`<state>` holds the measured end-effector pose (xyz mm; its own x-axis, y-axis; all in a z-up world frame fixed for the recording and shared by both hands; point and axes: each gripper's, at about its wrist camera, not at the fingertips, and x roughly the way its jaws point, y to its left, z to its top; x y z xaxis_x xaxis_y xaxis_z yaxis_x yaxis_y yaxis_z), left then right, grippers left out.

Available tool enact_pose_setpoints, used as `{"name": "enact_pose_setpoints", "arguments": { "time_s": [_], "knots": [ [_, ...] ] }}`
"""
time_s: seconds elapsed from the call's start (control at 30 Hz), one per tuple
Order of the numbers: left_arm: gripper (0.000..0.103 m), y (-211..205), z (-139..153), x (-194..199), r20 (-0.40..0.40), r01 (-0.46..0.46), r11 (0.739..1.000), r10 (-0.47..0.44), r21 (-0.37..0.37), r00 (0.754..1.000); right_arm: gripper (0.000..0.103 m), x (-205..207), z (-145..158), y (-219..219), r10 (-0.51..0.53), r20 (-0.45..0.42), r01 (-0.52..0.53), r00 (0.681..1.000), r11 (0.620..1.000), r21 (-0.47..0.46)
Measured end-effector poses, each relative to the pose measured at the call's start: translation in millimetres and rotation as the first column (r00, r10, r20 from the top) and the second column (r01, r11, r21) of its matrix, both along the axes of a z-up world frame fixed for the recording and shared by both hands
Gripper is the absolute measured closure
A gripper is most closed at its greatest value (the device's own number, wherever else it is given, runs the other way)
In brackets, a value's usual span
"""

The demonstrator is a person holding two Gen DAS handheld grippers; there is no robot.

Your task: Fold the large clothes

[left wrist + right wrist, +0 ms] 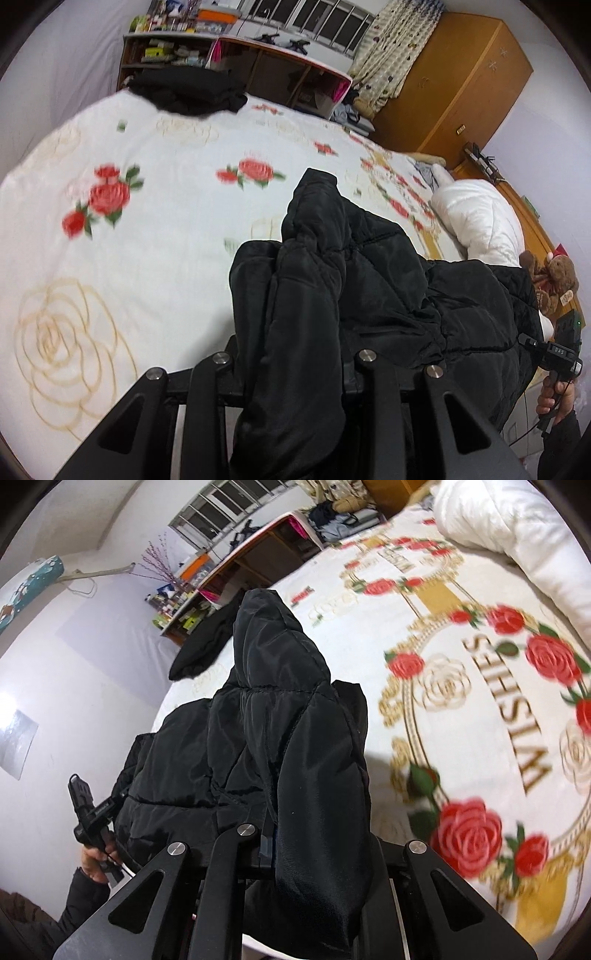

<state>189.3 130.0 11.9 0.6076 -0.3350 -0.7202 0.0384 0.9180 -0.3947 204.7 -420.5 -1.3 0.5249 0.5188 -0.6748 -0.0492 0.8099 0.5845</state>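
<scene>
**Padded jacket lifted over the bed**

We held the black quilted puffer jacket (332, 280) bunched up above the white rose-printed bedspread (147, 221). Our left gripper (295, 373) and right gripper (317, 845) were each clamped narrowly on a thick fold. We judged the slick padding could slip free, or land crumpled, because each bite was small.

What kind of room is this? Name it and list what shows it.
Most likely a home bedroom: a bed under a rose-printed bedspread, a wooden wardrobe by the curtain, and a teddy bear beside the bed.
</scene>
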Motion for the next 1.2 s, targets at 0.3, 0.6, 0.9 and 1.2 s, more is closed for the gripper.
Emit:
{"name": "enact_pose_setpoints", "arguments": {
  "time_s": [0.3, 0.6, 0.9, 1.2],
  "knots": [
    [0.061, 10, -86, -18, -0.074, -0.070, 0.997, 0.069, -0.012, 0.995, 0.085, 10, -74, 3, -0.004, -0.118, 0.011, 0.993, 0.998, 0.057],
    [0.043, 25, -57, -45, 0.005, -0.128, 0.989, 0.128, 0.078, 0.992, 0.050, 13, -76, 15, -0.045, -0.086, 0.038, 0.995, 0.996, -0.082],
    [0.039, -33, 14, -56, 0.186, -0.036, 0.994, 0.016, 0.105, 0.982, 0.042, -24, -25, 49, -0.010, 0.142, 0.065, 0.990, 0.919, -0.390],
    [0.039, -128, -19, -19, 0.118, 0.130, 0.984, -0.145, 0.124, 0.982, 0.026, -19, -23, -17, -0.203, 0.121, 0.220, 0.972, 0.964, -0.151]
  ]
}}
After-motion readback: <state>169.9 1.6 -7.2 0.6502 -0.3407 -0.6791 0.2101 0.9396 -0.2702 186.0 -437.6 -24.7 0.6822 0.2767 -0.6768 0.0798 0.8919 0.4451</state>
